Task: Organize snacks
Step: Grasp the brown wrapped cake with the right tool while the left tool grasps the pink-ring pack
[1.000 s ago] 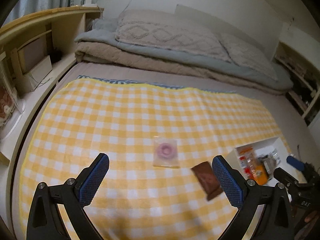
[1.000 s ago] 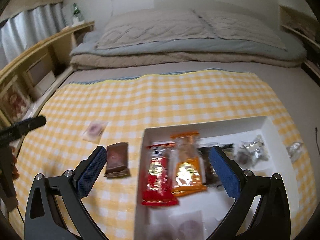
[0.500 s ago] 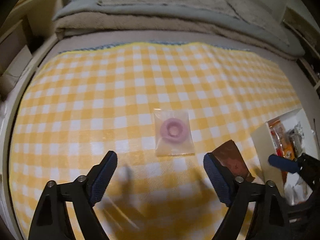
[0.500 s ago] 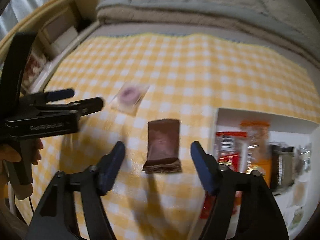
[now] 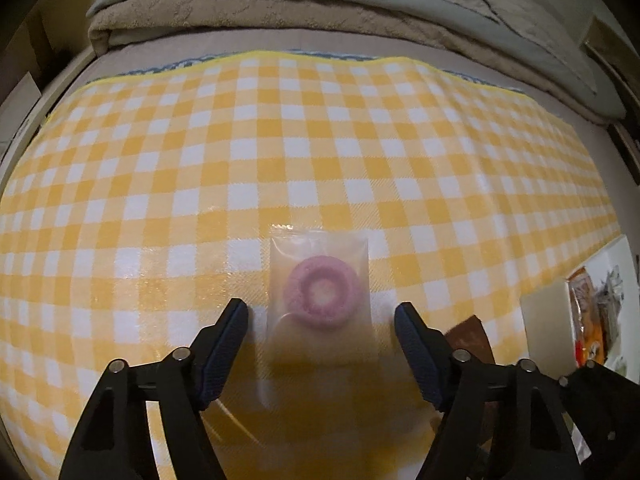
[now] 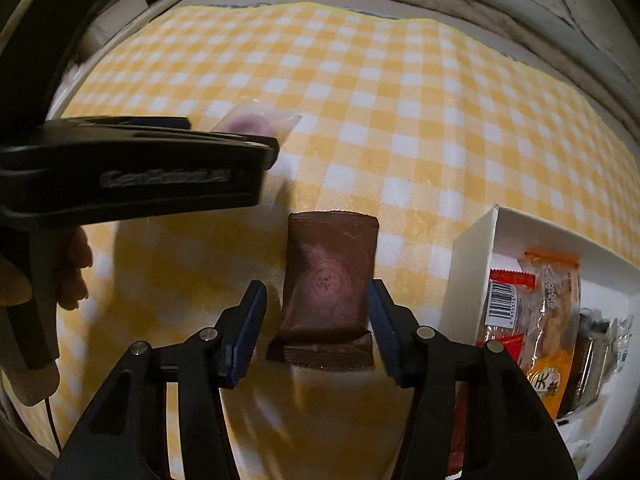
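A clear packet with a pink ring-shaped sweet (image 5: 320, 296) lies flat on the yellow checked cloth (image 5: 280, 140). My left gripper (image 5: 320, 314) points down over it. Its jaws are closing, one on each side of the packet, and there is a gap at both pads. A brown snack packet (image 6: 328, 280) lies between the fingers of my right gripper (image 6: 316, 292), which is also closing. The right pad is at the packet's edge and the left pad stands clear of it. To the right stands the white box (image 6: 472, 272) with several snacks in it.
The brown packet (image 5: 468, 336) and the box wall (image 5: 540, 320) show at the right of the left wrist view. The left tool's black body (image 6: 140, 168) and a hand (image 6: 68, 272) fill the left of the right wrist view. Folded bedding (image 5: 320, 12) lies beyond the cloth.
Both grippers have come down and tipped toward the cloth while their jaws narrowed. The left has closed in on the sweet packet. The right has moved left from over the box to the brown packet.
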Motion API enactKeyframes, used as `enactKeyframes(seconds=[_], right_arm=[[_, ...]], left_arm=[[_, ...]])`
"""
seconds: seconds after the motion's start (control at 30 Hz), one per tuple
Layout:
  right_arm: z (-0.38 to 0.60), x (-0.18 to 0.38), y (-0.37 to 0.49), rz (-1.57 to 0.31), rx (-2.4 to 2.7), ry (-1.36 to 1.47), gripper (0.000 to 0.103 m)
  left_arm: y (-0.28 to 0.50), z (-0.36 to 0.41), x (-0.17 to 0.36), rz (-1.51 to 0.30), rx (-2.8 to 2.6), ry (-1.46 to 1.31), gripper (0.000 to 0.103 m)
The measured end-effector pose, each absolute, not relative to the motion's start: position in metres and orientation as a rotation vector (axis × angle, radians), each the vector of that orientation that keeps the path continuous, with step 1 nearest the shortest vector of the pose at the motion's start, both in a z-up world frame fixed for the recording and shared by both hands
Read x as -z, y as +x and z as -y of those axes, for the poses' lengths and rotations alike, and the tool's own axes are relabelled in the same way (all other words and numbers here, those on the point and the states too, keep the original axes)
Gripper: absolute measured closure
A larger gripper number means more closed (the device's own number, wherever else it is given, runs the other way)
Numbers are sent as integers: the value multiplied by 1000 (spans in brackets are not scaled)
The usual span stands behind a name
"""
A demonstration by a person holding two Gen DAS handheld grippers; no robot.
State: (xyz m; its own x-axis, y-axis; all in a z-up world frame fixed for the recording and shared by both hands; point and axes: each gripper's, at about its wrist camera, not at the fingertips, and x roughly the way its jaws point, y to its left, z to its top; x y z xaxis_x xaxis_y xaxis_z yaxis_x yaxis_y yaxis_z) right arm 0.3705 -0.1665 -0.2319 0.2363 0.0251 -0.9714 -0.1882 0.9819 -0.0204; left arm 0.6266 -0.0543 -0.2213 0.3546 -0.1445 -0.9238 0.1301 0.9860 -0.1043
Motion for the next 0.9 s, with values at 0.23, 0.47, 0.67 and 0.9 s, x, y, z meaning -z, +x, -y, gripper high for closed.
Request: enactKeyframes(seconds=[0.23, 0.47, 0.67, 0.9], right_arm=[[164, 236, 368, -1316, -134, -191, 71], [182, 219, 363, -1285, -134, -146, 103], [184, 210, 367, -1271, -115, -118, 102], [175, 228, 391, -1311, -33, -381, 102]], left_arm=[[629, 58, 231, -1191, 144, -31, 50], [613, 64, 220, -1170, 157, -34, 52], [594, 58, 200, -1134, 155, -49, 52], [581, 33, 187, -1113, 138, -91, 52]])
